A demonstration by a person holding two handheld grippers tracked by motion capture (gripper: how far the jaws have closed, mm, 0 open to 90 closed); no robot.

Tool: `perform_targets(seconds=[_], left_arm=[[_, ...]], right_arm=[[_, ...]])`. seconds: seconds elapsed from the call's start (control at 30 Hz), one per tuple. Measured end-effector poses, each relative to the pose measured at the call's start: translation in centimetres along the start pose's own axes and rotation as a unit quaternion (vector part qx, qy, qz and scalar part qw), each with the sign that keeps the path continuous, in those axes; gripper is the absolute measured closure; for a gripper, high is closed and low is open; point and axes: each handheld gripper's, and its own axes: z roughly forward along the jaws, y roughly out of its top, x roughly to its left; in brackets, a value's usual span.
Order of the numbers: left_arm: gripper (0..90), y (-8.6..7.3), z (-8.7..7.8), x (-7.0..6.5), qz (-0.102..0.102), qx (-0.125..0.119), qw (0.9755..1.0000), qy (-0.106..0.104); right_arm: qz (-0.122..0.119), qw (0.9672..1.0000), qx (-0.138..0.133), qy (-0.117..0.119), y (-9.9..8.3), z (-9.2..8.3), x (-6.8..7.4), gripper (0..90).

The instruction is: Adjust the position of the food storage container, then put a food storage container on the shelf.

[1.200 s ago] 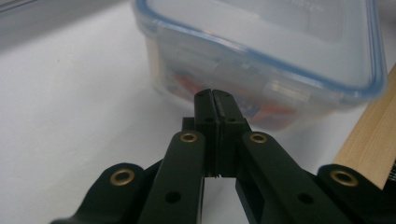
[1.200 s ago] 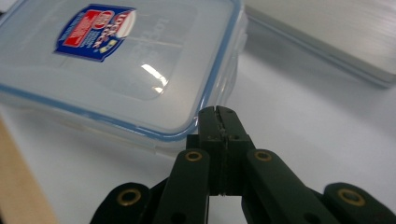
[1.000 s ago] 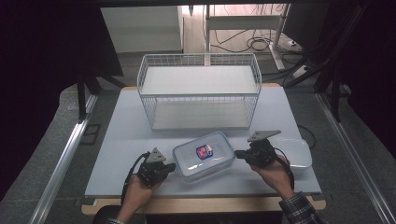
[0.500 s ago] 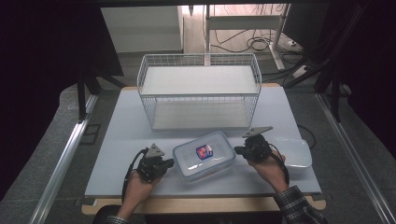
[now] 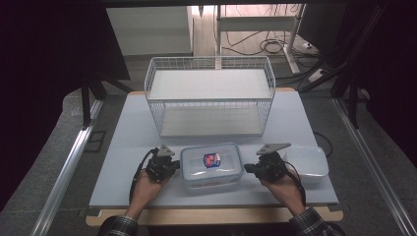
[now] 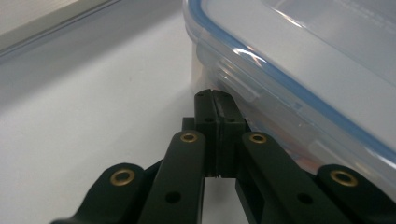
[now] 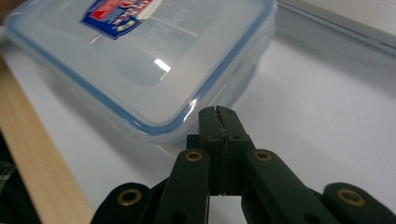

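A clear lidded container (image 5: 211, 164) with a blue seal and a red-and-blue sticker lies near the table's front edge. My left gripper (image 5: 176, 165) is shut, and its tips rest against the container's left side. In the left gripper view the closed jaws (image 6: 215, 96) meet a side latch of the container (image 6: 303, 60). My right gripper (image 5: 247, 168) is shut at the container's right side. In the right gripper view its closed tips (image 7: 218, 112) sit just under the rim at a corner of the container (image 7: 140, 60). Nothing is held between either pair of jaws.
A white wire basket shelf (image 5: 209, 96) stands at the back middle of the white table (image 5: 123, 147). A second, clear container without a lid (image 5: 309, 164) sits just right of my right hand. A wooden strip (image 5: 211, 215) runs along the front edge.
My left gripper has slid forward along the container's left side. The container, tilted before, now lies square to the table edge. The right gripper has barely moved.
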Motion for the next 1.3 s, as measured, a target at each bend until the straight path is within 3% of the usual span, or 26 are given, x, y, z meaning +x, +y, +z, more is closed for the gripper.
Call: perform_targets(seconds=[0.3,0.4,0.47,0.5,0.57,0.6,0.67,0.7,0.73,0.77,0.83,0.93,0.97,1.1,1.13,1.3], left_arm=[[90.0,0.5,0.6,0.7,0.003,0.001,1.0000,-0.005],[89.2,0.3,0.5,0.9,-0.006,-0.003,0.9999,-0.011],[85.5,0.1,-0.1,0.8,0.002,-0.009,1.0000,0.000],[79.1,-0.3,-0.9,0.8,0.001,-0.022,0.9998,0.000],[75.9,-0.6,-1.3,0.8,0.000,-0.025,0.9997,0.002],[69.4,-1.4,-2.1,0.8,-0.003,-0.028,0.9995,0.013],[66.2,-1.8,-2.4,0.8,-0.005,-0.027,0.9995,0.016],[57.0,-2.2,-2.8,0.8,-0.009,-0.028,0.9994,0.018],[57.0,-2.5,-3.2,0.7,-0.011,-0.030,0.9993,0.021],[51.0,-2.8,-3.6,0.7,-0.017,-0.033,0.9991,0.021],[34.1,-3.1,-4.0,0.7,-0.014,-0.041,0.9988,0.021],[18.0,-3.7,-4.5,0.6,-0.015,-0.048,0.9987,0.011],[18.0,-3.8,-4.6,0.6,-0.015,-0.051,0.9985,0.008],[7.5,-4.1,-5.1,0.4,-0.009,-0.057,0.9983,0.011],[7.5,-4.0,-5.2,0.3,-0.010,-0.063,0.9980,0.001],[7.8,-3.9,-4.8,0.3,-0.009,-0.071,0.9974,-0.009]], right_arm=[[0.004,0.9999,-0.013,0.008,-0.9,-0.3,1.0,89.8],[-0.004,0.9999,-0.013,0.010,-0.9,-0.3,0.9,89.7],[-0.018,0.9997,-0.015,-0.008,-0.9,-0.4,0.9,89.1],[-0.023,0.9994,-0.023,-0.015,-0.8,-0.6,0.9,86.3],[-0.024,0.9992,-0.028,-0.016,-0.8,-0.8,0.9,85.0],[-0.033,0.9985,-0.037,-0.023,-0.9,-1.2,0.9,81.2],[-0.035,0.9982,-0.041,-0.025,-0.9,-1.4,0.8,78.6],[-0.032,0.9980,-0.049,-0.023,-1.2,-1.7,0.6,70.8],[-0.032,0.9980,-0.049,-0.023,-1.2,-1.7,0.6,70.8],[-0.030,0.9980,-0.051,-0.019,-1.4,-1.7,0.4,66.4],[-0.029,0.9983,-0.049,-0.015,-1.7,-1.7,0.2,53.9],[-0.028,0.9984,-0.049,-0.011,-2.1,-1.3,-0.1,35.0],[-0.028,0.9984,-0.049,-0.011,-2.1,-1.3,-0.1,35.0],[-0.029,0.9975,-0.064,-0.006,-2.0,-1.1,-0.2,20.1],[-0.031,0.9972,-0.069,-0.004,-2.0,-1.1,-0.2,17.0],[-0.035,0.9966,-0.075,-0.004,-1.7,-0.9,-0.4,10.7]])
